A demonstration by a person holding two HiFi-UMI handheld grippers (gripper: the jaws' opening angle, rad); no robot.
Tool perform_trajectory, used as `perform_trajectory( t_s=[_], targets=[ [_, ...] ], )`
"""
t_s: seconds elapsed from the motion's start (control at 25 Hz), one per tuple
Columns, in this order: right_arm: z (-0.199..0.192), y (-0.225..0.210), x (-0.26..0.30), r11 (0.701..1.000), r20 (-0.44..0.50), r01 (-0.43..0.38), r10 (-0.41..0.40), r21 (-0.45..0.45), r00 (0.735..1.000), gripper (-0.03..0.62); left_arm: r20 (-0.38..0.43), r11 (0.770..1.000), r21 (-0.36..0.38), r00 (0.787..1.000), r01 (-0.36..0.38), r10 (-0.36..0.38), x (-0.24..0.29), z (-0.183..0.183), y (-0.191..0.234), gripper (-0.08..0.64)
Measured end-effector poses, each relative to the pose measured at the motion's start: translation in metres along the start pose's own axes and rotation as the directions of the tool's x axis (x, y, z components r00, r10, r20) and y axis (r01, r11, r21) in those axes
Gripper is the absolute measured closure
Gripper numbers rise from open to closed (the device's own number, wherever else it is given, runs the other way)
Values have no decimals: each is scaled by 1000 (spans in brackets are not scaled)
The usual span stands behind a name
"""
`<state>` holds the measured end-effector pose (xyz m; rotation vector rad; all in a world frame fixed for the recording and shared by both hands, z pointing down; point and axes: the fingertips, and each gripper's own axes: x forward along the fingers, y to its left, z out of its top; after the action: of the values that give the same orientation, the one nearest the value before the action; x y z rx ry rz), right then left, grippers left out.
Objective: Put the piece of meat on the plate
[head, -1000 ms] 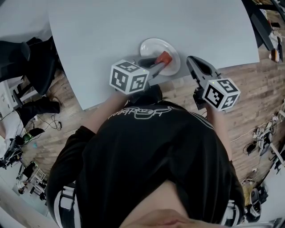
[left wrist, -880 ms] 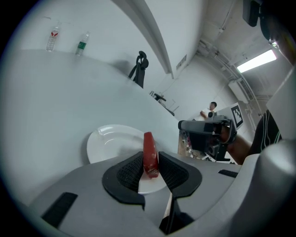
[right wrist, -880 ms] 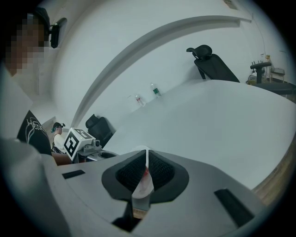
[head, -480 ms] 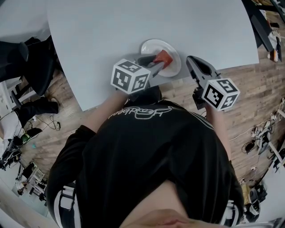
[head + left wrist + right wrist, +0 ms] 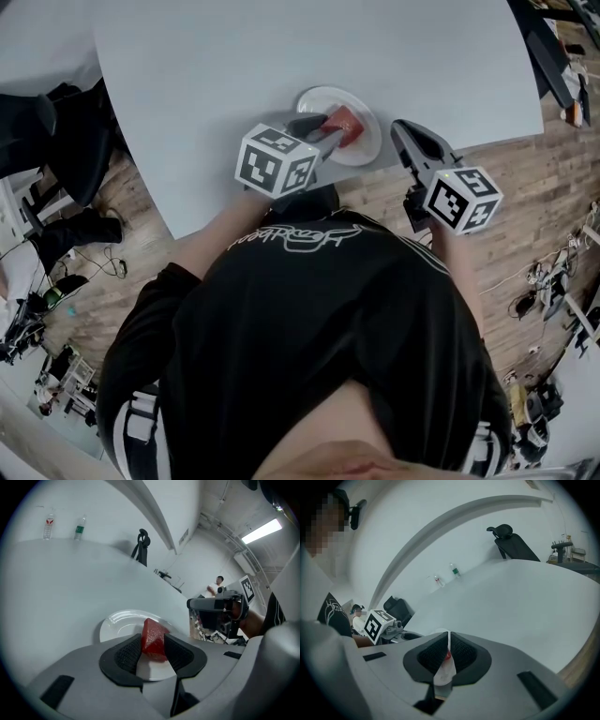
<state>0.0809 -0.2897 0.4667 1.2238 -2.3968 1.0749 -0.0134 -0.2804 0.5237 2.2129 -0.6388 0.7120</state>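
Since the meat [image 5: 152, 632] already sits on the plate [image 5: 117, 623], lower centre of the left gripper view, my left tongs [image 5: 153, 645] have just been opening and now stand wide. The chunk is between them, unsqueezed, so I can back away. My right tongs [image 5: 448, 643] are pinched together on nothing, parked near the counter [image 5: 56, 583] edge, out of the way.

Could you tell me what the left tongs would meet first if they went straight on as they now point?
The piece of meat, which lies on the plate between the left tongs' jaws; these have just been opening. Beyond it, probably the plate's far rim.
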Motion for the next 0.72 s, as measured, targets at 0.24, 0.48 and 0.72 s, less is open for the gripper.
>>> perform_trajectory(
  t_s=[0.24,0.48,0.72],
  targets=[
    [5,-3,6,1000,10,5,-5,2,1000,574,-26,1000,24,1000,1,-1,3,0,3,410],
    [10,1,7,1000,32,3,-3,-8,999,574,-14,999,19,999,30,-29,1,5,0,410],
    [10,15,-4,999,50,-30,31,-21,998,574,20,998,53,999,23,-25,-16,17,-14,413]
  ],
)
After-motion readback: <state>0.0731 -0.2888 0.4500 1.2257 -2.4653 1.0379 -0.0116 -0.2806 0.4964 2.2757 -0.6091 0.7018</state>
